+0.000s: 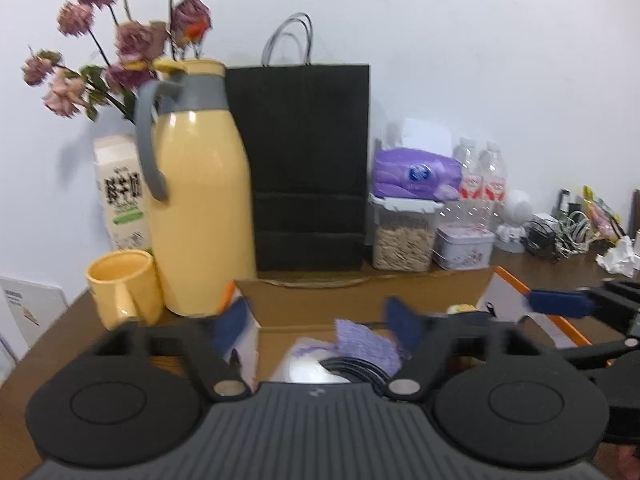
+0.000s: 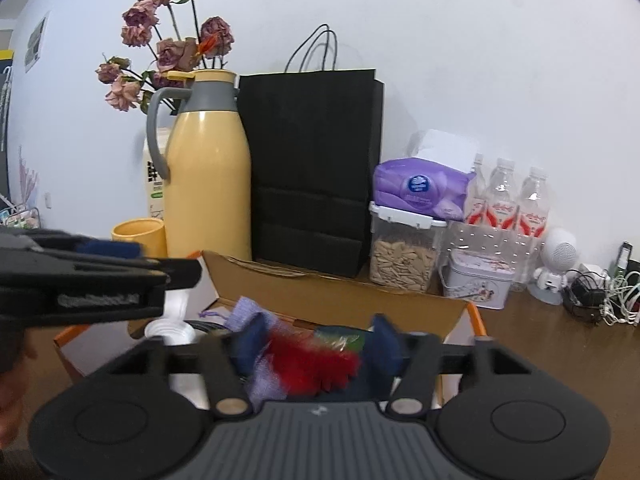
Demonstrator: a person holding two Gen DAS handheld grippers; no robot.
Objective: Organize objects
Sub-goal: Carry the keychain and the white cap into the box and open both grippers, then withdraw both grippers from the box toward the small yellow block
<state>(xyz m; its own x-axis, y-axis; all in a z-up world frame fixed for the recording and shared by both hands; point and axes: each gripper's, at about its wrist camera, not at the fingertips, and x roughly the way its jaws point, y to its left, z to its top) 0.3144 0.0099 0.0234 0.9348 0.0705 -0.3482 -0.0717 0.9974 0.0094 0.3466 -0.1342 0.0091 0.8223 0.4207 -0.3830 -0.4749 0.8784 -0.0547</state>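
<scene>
An open cardboard box (image 1: 360,300) (image 2: 340,300) stands on the brown table, and both grippers hover over it. My left gripper (image 1: 320,326) is open wide. Below it in the box lie a purple knitted cloth (image 1: 368,344), a white round item (image 1: 308,368) and a black cable (image 1: 356,368). My right gripper (image 2: 320,338) is open too. A red fluffy thing (image 2: 316,368) lies between its blue pads on the purple cloth (image 2: 248,312), and the pads do not press on it. One blue pad of the right gripper's fingers (image 1: 560,303) shows at the right of the left wrist view.
Behind the box stand a yellow jug (image 1: 200,208), a yellow mug (image 1: 124,284), a black paper bag (image 1: 308,168), a milk carton (image 1: 120,192) and dried flowers (image 1: 132,40). To the right are a seed container (image 2: 404,256) under a purple tissue pack (image 2: 420,188), a tin (image 2: 476,280), water bottles (image 2: 504,196), a white speaker (image 2: 556,264) and tangled cables (image 2: 600,296).
</scene>
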